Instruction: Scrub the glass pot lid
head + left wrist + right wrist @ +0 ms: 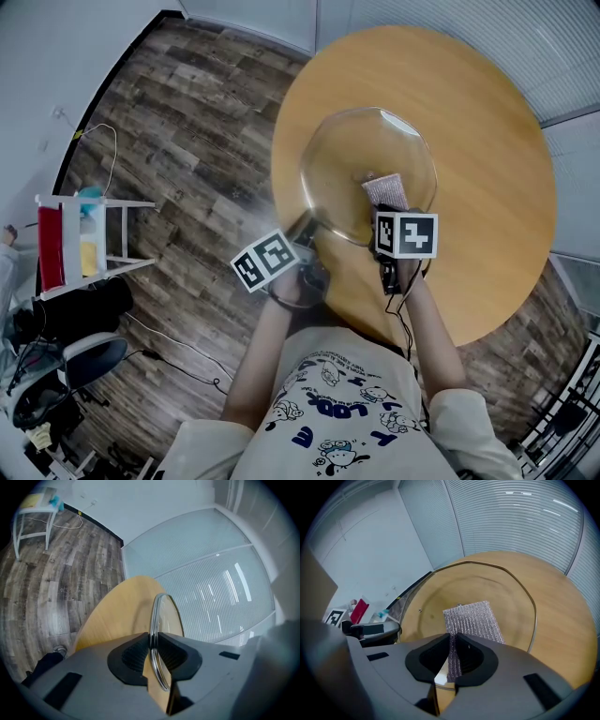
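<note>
Scrubbing step, I'd say: left gripper [153,640] pinches the lid [352,164] by its rim over the table [487,169]. Right gripper [453,643] clamps the sponge [472,619] against the glass. Next: sweep it across, pressing lightly.

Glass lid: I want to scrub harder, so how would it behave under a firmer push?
Probably stiff: the glass lid holds its dome shape though the left gripper clamps only its rim. Held at one edge, it may pivot under the scrub pad in the right gripper. Smooth glass, likely slippery and breakable.
</note>
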`<act>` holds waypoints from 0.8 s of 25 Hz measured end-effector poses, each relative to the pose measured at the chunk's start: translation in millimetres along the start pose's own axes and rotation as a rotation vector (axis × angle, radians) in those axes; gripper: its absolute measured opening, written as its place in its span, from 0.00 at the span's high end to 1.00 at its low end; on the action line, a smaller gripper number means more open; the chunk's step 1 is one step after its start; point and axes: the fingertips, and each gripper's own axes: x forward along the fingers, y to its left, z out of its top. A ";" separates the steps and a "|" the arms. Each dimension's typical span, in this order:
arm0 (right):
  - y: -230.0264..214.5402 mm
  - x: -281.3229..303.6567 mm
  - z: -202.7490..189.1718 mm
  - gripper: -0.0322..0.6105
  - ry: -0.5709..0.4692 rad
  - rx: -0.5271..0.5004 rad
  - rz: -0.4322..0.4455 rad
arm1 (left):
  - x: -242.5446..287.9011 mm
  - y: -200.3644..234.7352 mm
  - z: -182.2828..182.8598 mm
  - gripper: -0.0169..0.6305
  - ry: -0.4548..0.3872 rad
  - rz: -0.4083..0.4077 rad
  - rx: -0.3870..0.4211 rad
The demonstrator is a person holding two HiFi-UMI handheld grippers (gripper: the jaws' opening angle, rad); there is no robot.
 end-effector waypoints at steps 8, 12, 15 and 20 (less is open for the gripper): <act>15.0 0.0 -5.1 0.86 0.017 -0.023 0.035 | 2.5 -2.2 -0.6 0.87 -0.010 0.009 -0.007; 22.6 -0.2 -4.2 0.86 0.021 -0.041 0.046 | 3.7 -4.6 0.2 0.87 -0.015 0.007 -0.010; 28.6 0.8 -4.4 0.86 0.022 -0.049 0.056 | 3.9 -5.1 -0.2 0.87 -0.016 0.006 -0.010; 36.1 1.9 -3.0 0.86 0.026 -0.075 0.068 | 4.3 -6.7 -1.0 0.87 -0.018 0.004 -0.011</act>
